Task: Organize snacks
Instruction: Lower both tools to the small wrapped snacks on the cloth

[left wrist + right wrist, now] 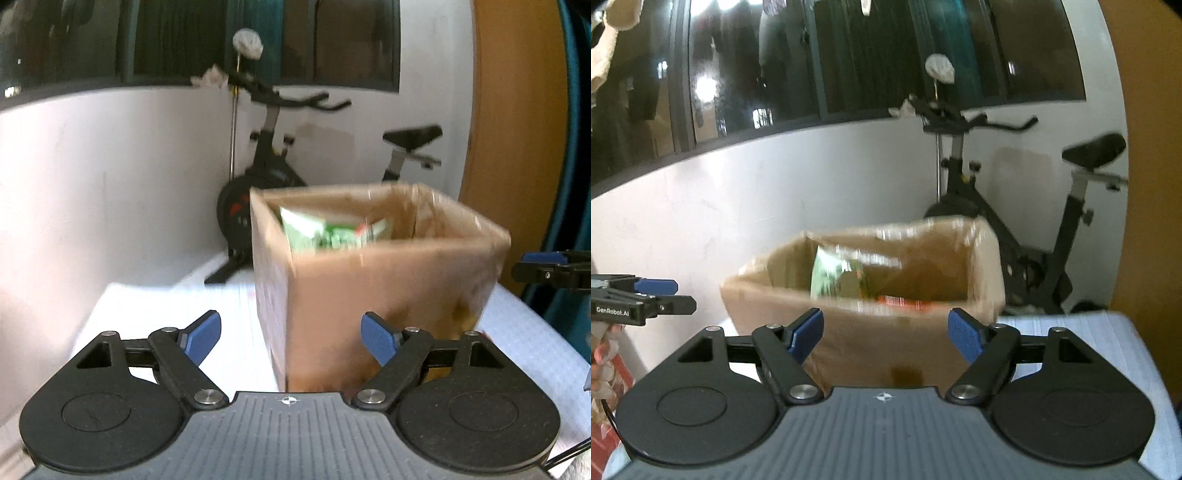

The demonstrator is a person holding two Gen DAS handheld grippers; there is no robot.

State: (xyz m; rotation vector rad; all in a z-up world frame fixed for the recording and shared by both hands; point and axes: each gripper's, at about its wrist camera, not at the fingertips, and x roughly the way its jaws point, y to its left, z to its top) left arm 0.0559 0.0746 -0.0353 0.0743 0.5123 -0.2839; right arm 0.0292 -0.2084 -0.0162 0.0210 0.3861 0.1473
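An open box point(388, 280) stands on the table point(177, 306), near its back edge, and snack bags point(328, 232) lie inside the box toward its left wall. The left gripper point(291, 338) is in front of the box by its left corner, and the right gripper point(885, 334) is in front of the box too, over the right part of the table. An exercise bike point(1027, 221) stands on the floor behind the table, close to the wall point(110, 166) under the window point(812, 62).

A home room: exercise bike point(280, 173) against the wall below dark windows point(849, 59).
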